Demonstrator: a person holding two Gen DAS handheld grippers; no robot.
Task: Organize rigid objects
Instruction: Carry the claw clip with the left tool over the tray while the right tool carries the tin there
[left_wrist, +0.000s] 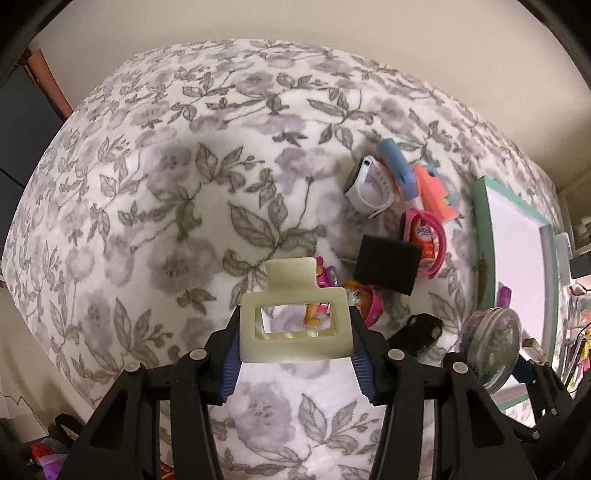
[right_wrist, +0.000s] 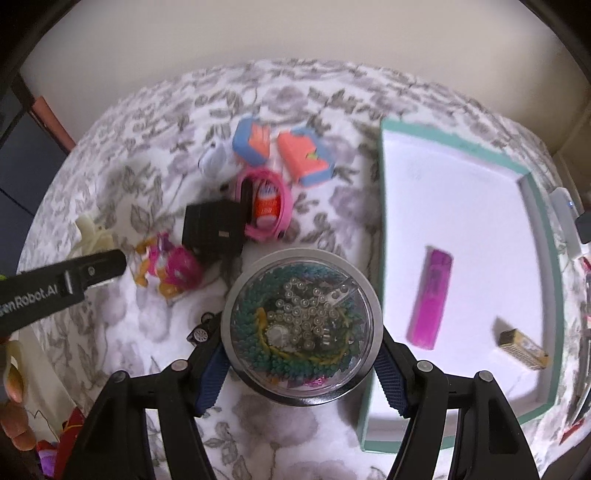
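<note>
My left gripper (left_wrist: 295, 347) is shut on a cream hair claw clip (left_wrist: 291, 328), held above the floral bedspread (left_wrist: 166, 206). My right gripper (right_wrist: 301, 365) is shut on a round clear-lidded tin (right_wrist: 301, 326) full of beads and pins, held just left of a teal-rimmed white tray (right_wrist: 532, 184). The tin also shows in the left wrist view (left_wrist: 491, 345). In the tray lie a purple lighter (right_wrist: 430, 301) and a small yellow object (right_wrist: 522, 349). The left gripper's arm (right_wrist: 74, 277) and the clip (right_wrist: 92, 236) show at the left of the right wrist view.
Loose on the bedspread: a black box (right_wrist: 212, 227), a pink band around an orange tube (right_wrist: 264, 203), two orange-and-blue blocks (right_wrist: 306, 157), a white smartwatch (left_wrist: 369, 184), a pink toy (right_wrist: 173, 269). A wall rises behind the bed.
</note>
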